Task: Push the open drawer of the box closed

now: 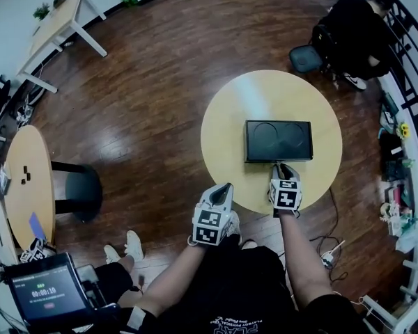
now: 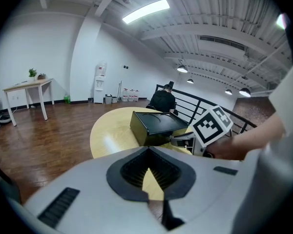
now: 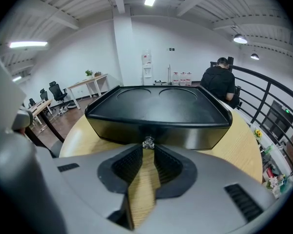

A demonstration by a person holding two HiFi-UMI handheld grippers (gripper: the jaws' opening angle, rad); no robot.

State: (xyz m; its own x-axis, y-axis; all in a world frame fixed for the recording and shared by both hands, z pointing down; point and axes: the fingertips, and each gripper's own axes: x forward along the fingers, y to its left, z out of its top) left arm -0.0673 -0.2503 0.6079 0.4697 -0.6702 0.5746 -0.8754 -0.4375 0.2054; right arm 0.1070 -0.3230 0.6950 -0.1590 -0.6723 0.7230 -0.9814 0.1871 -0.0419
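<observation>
The box lies near the middle of a round table, its long front turned towards us. It is black, low and rectangular, smooth and faintly glossy, with a raised rim and two shallow round hollows pressed into its top. The front face runs even from side to side, and we cannot tell how far the drawer stands out. A small shiny knob sits at the middle of that face. The right gripper points straight at it, and its ribbed dark pads are pinched in on the knob.

The left gripper hovers at the table's near edge, well apart from the box. Its jaws are drawn together with nothing between them.

The tabletop is pale wood with a matte grain, bare around the box. Under it lies a dark, polished plank floor. Beyond the far rim a person in black sits by a black railing. Off to our left stand another round table and a long pale desk against white walls.
</observation>
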